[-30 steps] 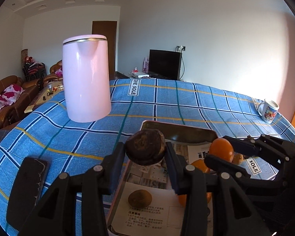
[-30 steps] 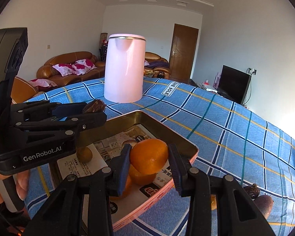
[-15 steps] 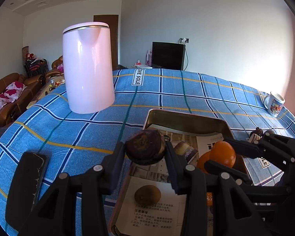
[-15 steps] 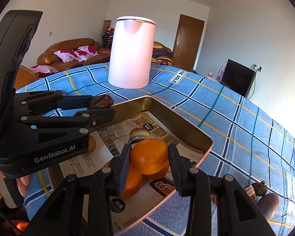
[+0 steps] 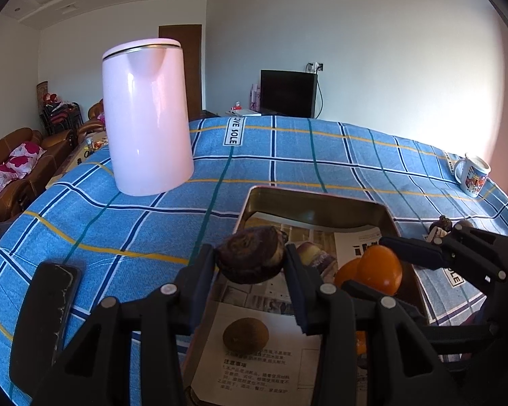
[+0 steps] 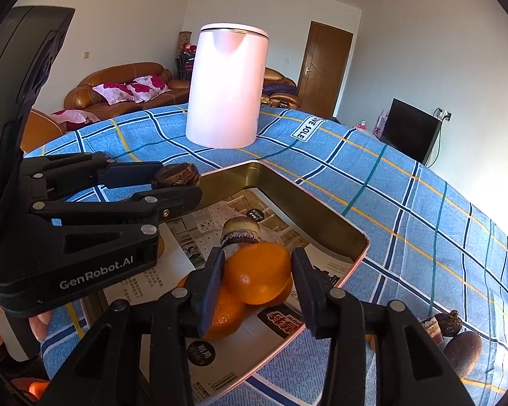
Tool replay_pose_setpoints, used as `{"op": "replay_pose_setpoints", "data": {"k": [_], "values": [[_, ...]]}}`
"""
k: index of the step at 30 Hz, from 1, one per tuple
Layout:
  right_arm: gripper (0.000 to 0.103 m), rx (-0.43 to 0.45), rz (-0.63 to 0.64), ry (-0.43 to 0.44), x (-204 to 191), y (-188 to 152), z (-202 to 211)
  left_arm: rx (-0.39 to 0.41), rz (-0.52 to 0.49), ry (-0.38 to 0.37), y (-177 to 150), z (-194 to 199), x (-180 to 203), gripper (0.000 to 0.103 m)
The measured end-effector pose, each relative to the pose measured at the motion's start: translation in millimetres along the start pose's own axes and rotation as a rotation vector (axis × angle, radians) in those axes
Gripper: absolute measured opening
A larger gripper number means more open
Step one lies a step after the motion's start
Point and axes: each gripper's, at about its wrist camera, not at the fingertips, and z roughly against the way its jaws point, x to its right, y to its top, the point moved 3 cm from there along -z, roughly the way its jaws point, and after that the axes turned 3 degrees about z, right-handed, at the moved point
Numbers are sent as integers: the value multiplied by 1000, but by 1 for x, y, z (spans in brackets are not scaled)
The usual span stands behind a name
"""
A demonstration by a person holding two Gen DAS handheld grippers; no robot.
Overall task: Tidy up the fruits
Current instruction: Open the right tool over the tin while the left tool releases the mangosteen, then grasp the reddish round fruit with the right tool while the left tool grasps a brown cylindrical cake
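Open blue checked tablecloth (image 5: pixel 288 155) is lying beyond the gold metal tray (image 5: pixel 315 199); the tall pink kettle (image 5: pixel 147 115) is blocking the far-left approach, a black phone (image 5: pixel 47 311) the near-left.

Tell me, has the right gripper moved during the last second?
Yes. The right gripper with its orange went forward over the tray, nearer its far corner.

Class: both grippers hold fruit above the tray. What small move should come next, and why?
Probably lower the right gripper slightly and open it: its orange already hangs over the oranges lying in the tray, so release would group them.
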Motion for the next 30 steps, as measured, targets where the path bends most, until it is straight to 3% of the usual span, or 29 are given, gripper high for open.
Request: {"op": "replay_pose_setpoints", "data": {"k": [5, 9, 11, 15, 19, 25, 30], "values": [[67, 9, -8, -10, 1, 0, 2, 22, -3, 5, 2, 7, 4, 52], [67, 22, -16, -11, 2, -1, 5, 58, 6, 28, 6, 18, 4, 72], [67, 28, -25, -13, 4, -3, 8, 80, 11, 25, 10, 25, 5, 75], [67, 42, -37, -39, 20, -15, 26, 114, -4, 3, 15, 41, 16, 76], [67, 67, -125, -99, 66, -34, 55, 129, -41, -45, 16, 47, 43, 77], [67, 24, -266, -239, 141, -70, 77, 102, -125, -111, 11, 39, 102, 78], [67, -32, -361, -252, 176, -88, 71, 65, -191, -145, 4, 26, 144, 78]]}}
